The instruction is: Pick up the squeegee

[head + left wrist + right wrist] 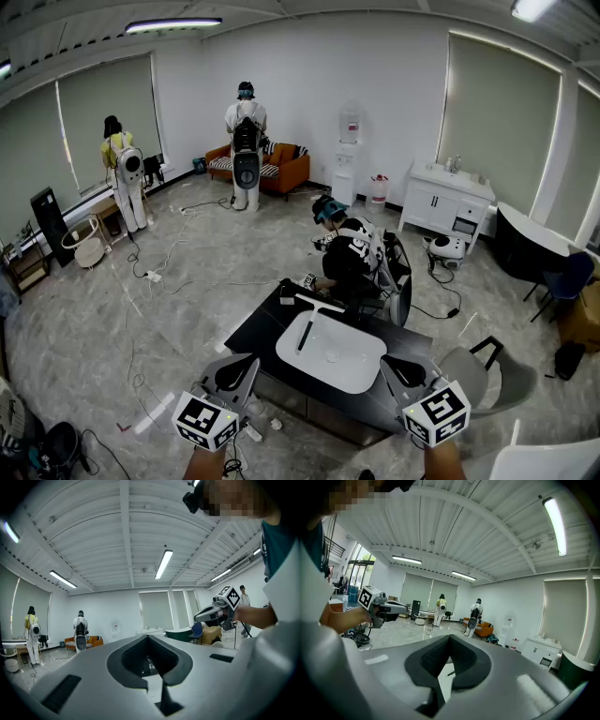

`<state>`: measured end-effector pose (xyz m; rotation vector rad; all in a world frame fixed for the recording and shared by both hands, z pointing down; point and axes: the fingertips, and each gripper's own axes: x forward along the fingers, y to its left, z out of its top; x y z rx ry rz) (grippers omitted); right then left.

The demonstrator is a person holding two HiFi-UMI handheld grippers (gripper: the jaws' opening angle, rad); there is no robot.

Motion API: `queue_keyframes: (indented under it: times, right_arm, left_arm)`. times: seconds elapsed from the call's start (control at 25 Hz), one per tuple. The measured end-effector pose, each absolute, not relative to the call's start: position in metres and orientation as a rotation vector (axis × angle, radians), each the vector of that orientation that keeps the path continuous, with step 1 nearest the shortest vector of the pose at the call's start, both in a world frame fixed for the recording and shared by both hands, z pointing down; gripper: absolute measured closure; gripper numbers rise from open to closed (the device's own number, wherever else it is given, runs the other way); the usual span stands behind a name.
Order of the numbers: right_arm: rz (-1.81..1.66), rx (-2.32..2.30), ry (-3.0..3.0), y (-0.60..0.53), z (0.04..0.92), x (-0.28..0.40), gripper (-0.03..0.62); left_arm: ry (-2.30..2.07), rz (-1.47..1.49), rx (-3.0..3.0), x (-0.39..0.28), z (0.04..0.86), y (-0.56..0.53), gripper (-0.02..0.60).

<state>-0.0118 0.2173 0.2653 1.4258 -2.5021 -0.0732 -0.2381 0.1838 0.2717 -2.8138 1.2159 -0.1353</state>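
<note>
L gripper [246,364]: jaws closed to a point, only a small diamond gap behind the tips, nothing in it. R gripper [388,364]: same, jaws together and empty. Both are held up level near the person, tips aimed fwd, well short of the work, one either side of the basin [361,380] as the head view has it.

Step in hand, I'd say: the approach, not begun in earnest. No reach, no contact w/ anything.

Out from the tips is a black table [258,328] w/ the white basin lying flat on it. In the basin there's one dark stick [303,336], left of centre, lying roughly lengthwise. Can't tell what it is. The rest of the basin looks bare.

Just past the basin's far rim, on the tabletop, is a pale T-shaped tool. That reads as the squeegee [319,303], blade bar across and a short handle, though it's small in frame so it's a best guess. It lies apart from both grippers, w/ the basin between.

Next move calls for opening one pair of jaws, carrying it over the basin, dropping to the handle and closing on it. R looks no nearer than L.

One thing to watch is a person [352,258] crouched at the table's far side, close by the squeegee. Two others stand well off by the sofa [281,169].
</note>
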Motion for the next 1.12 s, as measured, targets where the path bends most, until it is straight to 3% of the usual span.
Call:
queue_keyframes:
  times: [0.56,1.12]
  right_arm:
    - [-0.041,1.411,-2.533,0.186,0.280,-0.013,0.588]
    - [-0.020,1.277,-2.690,0.092,0.293,0.061,0.585]
  left_arm:
    - [1.229,-0.153,-2.824,-0.231,0.287,0.159,0.575]
    - [1.437,-0.263,-2.745,-0.157,0.303,0.104,0.575]
